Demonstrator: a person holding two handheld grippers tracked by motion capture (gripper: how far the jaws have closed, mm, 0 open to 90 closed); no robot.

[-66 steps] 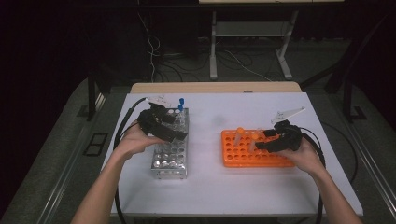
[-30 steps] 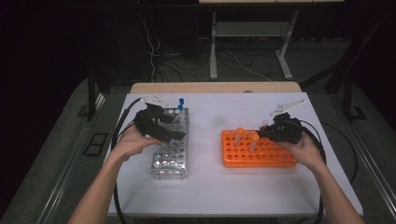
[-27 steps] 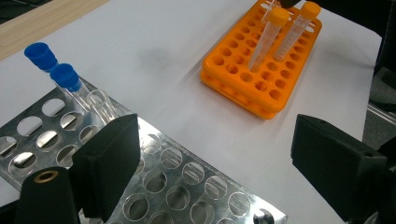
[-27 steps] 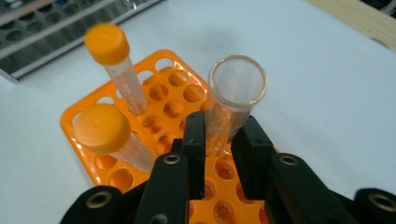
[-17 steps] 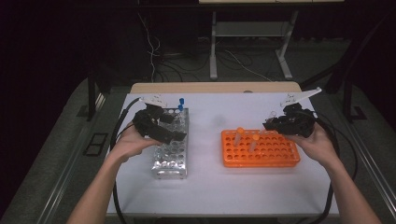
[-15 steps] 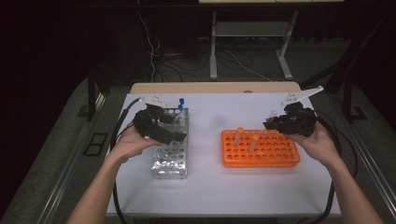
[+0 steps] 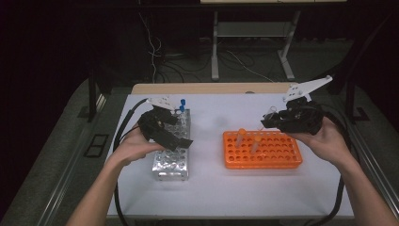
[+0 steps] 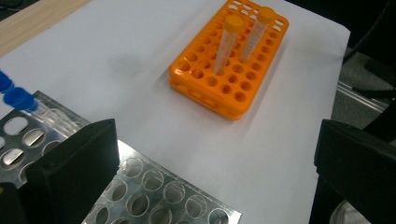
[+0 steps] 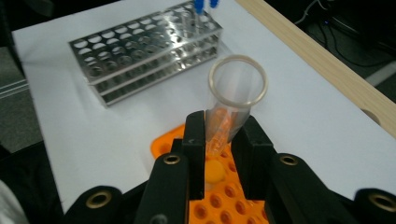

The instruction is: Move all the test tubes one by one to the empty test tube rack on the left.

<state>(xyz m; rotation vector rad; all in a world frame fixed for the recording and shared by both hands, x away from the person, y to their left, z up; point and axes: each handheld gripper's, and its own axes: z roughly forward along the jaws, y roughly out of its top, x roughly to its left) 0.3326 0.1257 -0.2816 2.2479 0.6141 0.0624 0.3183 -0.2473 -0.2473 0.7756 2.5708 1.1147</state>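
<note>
Two grippers work at the table, near to far. Nearest me, at about 8 o'clock in the high view, my left gripper hovers over the steel rack; its jaws have just been opening and now stand wide with nothing between them, as the left gripper view shows over the rack's bare holes. At 1 o'clock of that gripper, two blue-capped tubes stand upright in the rack's far end. At 4 o'clock from the table's middle lies the orange rack, in which two orange-capped tubes stand slightly tilted near its far left corner. Above that rack's far edge, my right gripper is closed on an uncapped clear tube, pinched low on its body so that the open mouth stays up and free; in the right gripper view the tube hangs clear above the orange holes. I judge the tube is held this way for carrying across to a hole. Farthest, at 12 o'clock, runs the table's wooden edge.
</note>
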